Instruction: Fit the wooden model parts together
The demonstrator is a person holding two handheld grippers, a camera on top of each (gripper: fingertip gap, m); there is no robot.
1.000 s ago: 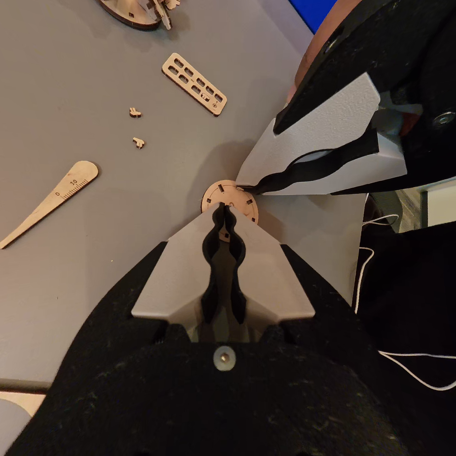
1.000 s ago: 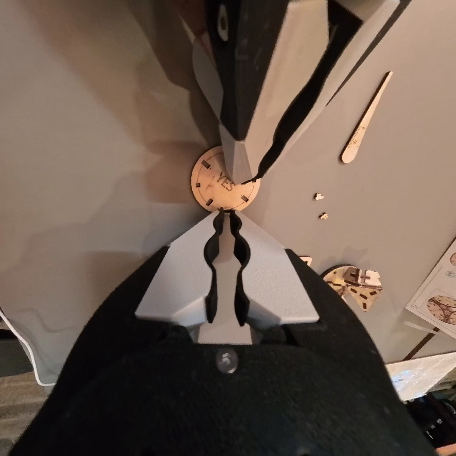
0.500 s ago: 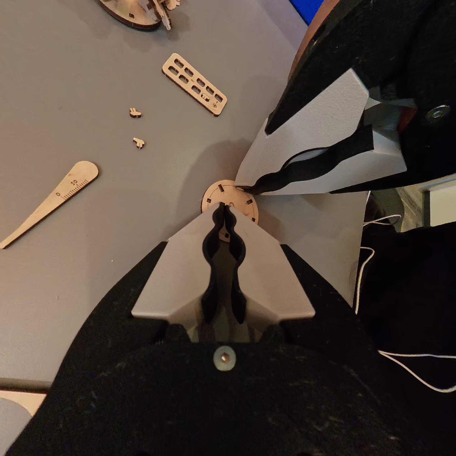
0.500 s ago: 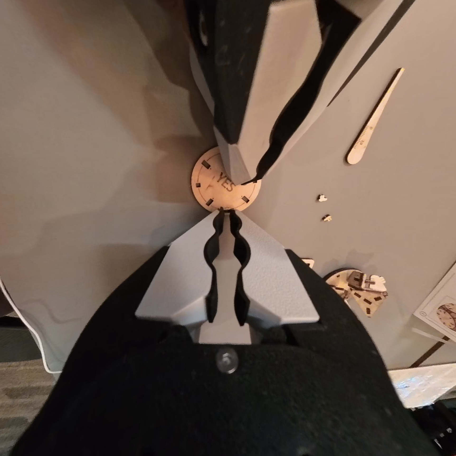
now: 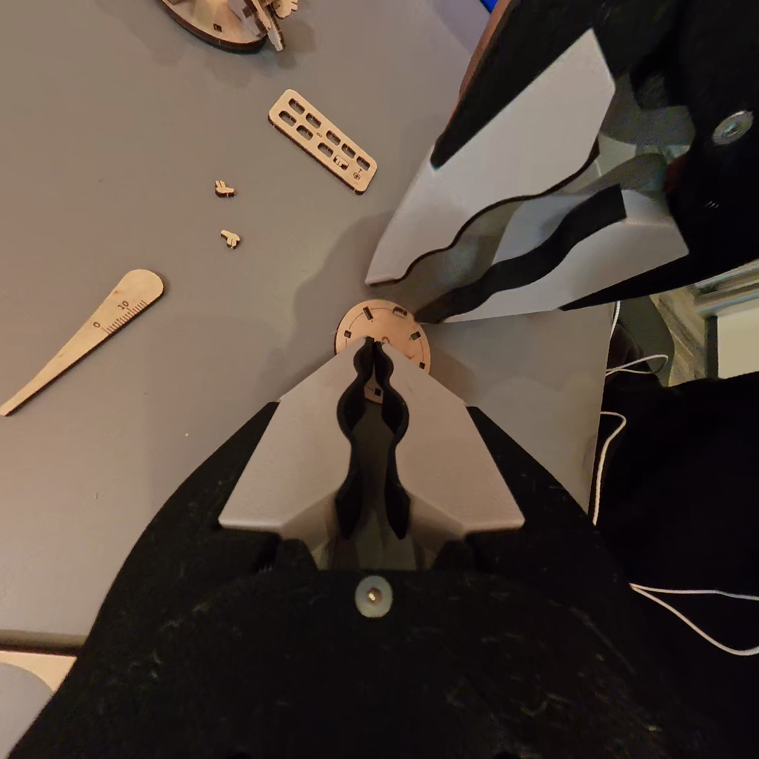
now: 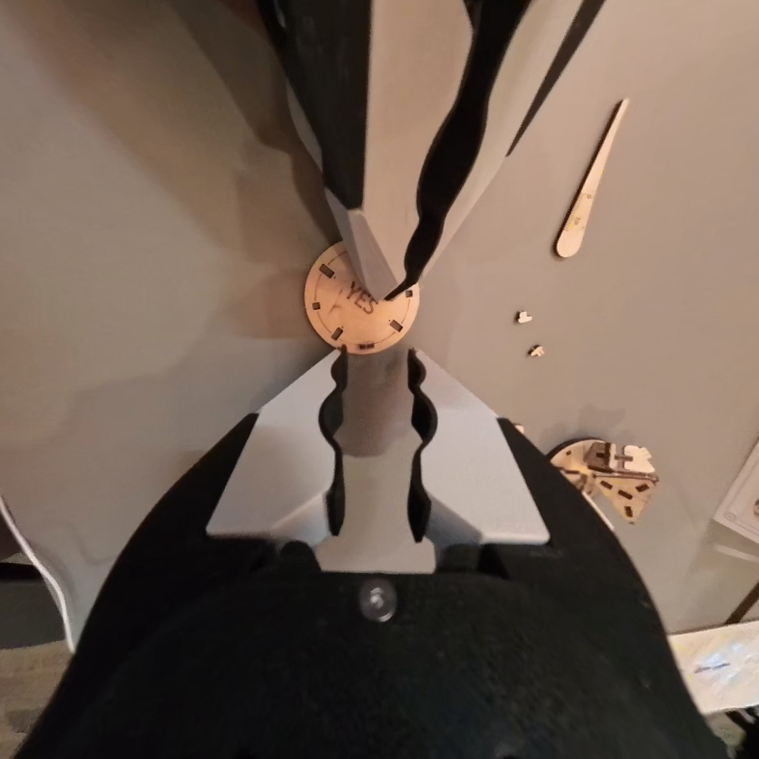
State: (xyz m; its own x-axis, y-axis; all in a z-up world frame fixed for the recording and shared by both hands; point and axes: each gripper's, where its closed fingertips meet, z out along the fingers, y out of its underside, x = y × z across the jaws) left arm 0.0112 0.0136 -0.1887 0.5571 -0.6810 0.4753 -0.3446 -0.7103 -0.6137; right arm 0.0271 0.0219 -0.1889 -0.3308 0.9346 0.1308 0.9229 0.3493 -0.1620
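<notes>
Left tool (image 5: pixel 374 341) closed, tips pressing on wooden disc (image 5: pixel 371 324), right tool (image 6: pixel 377 352) open beside disc, grey table (image 5: pixel 123 451)

Count on grey table (image 5: pixel 123 472), one table:
- round wooden discs with slots (image 5: pixel 382 328): 1
- tapered wooden scale sticks (image 5: pixel 82 341): 1
- slotted rectangular wooden plates (image 5: pixel 322 140): 1
- tiny wooden bits: 2 – (image 5: pixel 224 189), (image 5: pixel 231 238)
- partly built wooden assemblies (image 6: pixel 603 476): 1
- printed sheets at table edge (image 6: pixel 739 505): 1
- white cords (image 5: pixel 608 431): at least 1, exact number unclear
- grippers: 2 – left (image 5: pixel 373 340), right (image 6: pixel 377 352)
</notes>
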